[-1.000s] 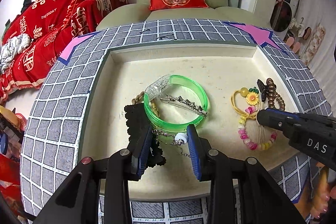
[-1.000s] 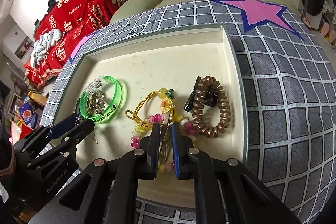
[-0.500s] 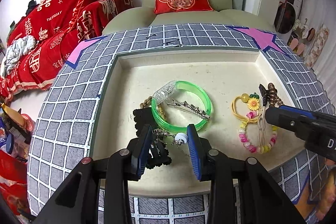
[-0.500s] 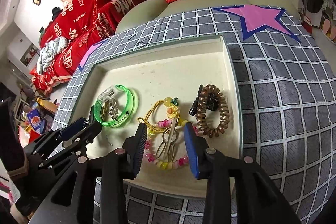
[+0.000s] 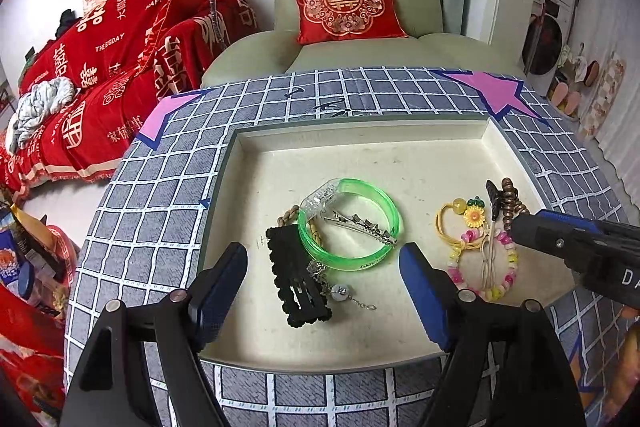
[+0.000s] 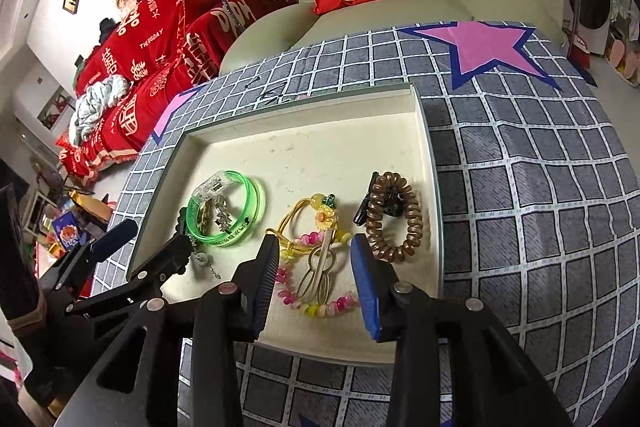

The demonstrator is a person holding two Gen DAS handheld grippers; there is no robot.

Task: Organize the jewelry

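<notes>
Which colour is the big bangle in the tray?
The bangle is translucent green; the left wrist view shows it best.

Green bangle (image 5: 352, 223), grey checked cloth (image 5: 152, 211)

A flat black scalloped hair clip (image 5: 298, 277) lies on the cream tray floor between the left gripper's spread fingers (image 5: 218, 291), touched by neither pad, with a thin chain carrying a pale bead (image 5: 340, 291) draped beside it. Just beyond those fingertips a translucent green bangle (image 5: 352, 225) lies flat, a silver clip (image 5: 366, 225) resting across it. Between the right gripper's parted fingers (image 6: 266, 273) a gold hairpin (image 6: 318, 269) lies on a pink-and-yellow bead bracelet (image 6: 316, 301), and a brown coil hair tie (image 6: 394, 213) sits just past the right-hand fingertip.
</notes>
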